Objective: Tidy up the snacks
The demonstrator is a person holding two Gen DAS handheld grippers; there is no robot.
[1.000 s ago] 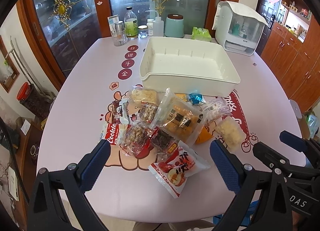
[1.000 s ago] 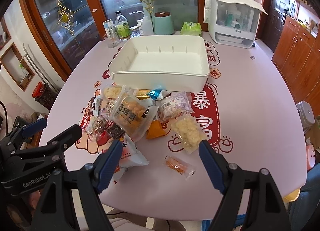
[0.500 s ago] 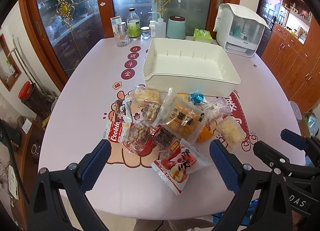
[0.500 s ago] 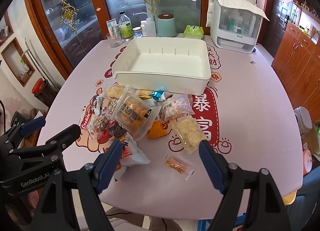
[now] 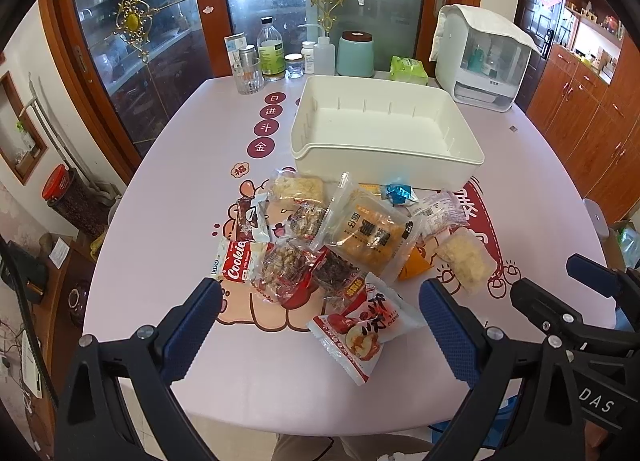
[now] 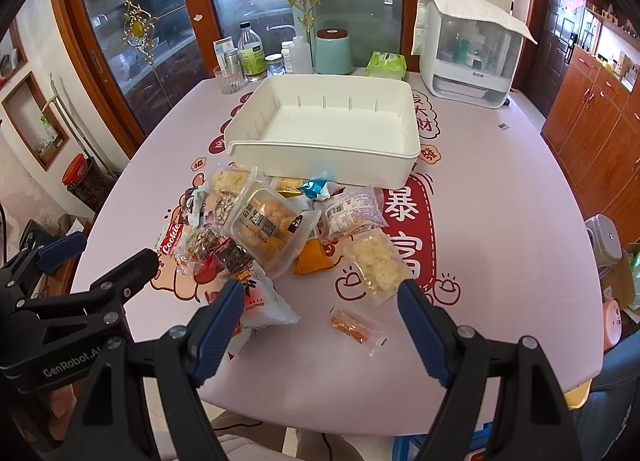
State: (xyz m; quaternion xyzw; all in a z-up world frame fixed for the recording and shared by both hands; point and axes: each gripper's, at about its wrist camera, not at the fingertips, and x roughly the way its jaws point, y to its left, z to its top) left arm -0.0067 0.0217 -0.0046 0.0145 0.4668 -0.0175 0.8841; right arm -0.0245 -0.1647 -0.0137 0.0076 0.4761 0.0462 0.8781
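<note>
At the far left edge of the pink table (image 5: 152,189) a drinking glass (image 5: 248,77) stands beside a clear bottle with a green label (image 5: 271,51), with small jars, a squeeze bottle and a mint-green canister (image 5: 355,55) lined up next to them along the back. The left gripper (image 5: 320,317) hangs above the near edge with its blue-padded fingers (image 5: 192,325) spread wide and nothing between them. Just ahead of it lies the heap of snacks: a red cookie packet (image 5: 236,261) on the left side, a clear pack of nut pieces (image 5: 286,265) touching it, and a red-and-white packet (image 5: 360,335) nearest the gripper. A large clear-wrapped cake (image 5: 368,235) rests on top of the middle of the heap, partly covering an orange packet (image 5: 414,265). Beyond the heap sits the white bin (image 5: 384,163), empty, with a small blue wrapper (image 5: 396,193) close to its front wall, perhaps touching it; the view does not settle that. To the right lies a clear pack of pale flakes (image 6: 376,261), and apart from the heap a small orange-filled sachet (image 6: 352,323) lies alone, between the spread, empty fingers of the right gripper (image 6: 320,313). A white appliance (image 6: 468,49) stands at the back right.
</note>
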